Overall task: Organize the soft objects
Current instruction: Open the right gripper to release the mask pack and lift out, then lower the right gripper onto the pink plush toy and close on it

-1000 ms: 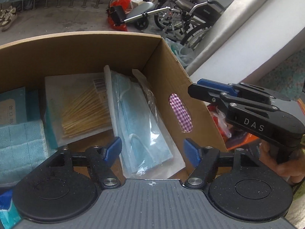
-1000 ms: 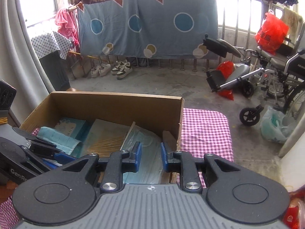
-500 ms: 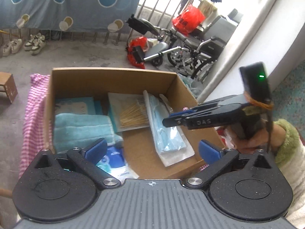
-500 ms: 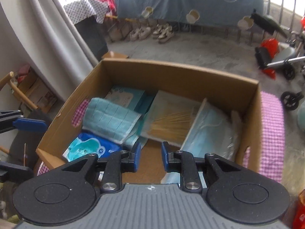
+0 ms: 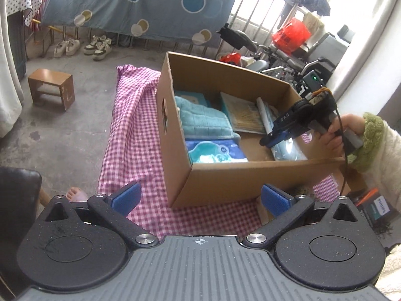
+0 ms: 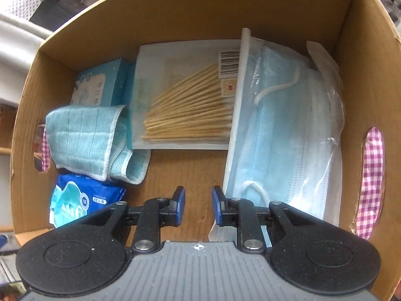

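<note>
— Looking into the cardboard box from the right wrist, what soft things lie inside?

— A folded teal cloth with stitched squares and a pale hem lies at the left wall, resting partly on a blue wipes packet. Behind it stands a light-blue mask carton. A clear bag of blue face masks, white ear loops showing, leans along the right wall, touching a flat pack of wooden-stemmed swabs in the middle.

— And the right gripper?

— Its jaws stand a little apart over bare cardboard floor, gripping nothing; the right finger sits just beside the mask bag's near end.

— The left gripper?

— Spread wide and empty, held outside the box above the pink checked cloth. From there the right gripper shows dipping over the box's right side, held by a hand in a green-cuffed sleeve.
</note>
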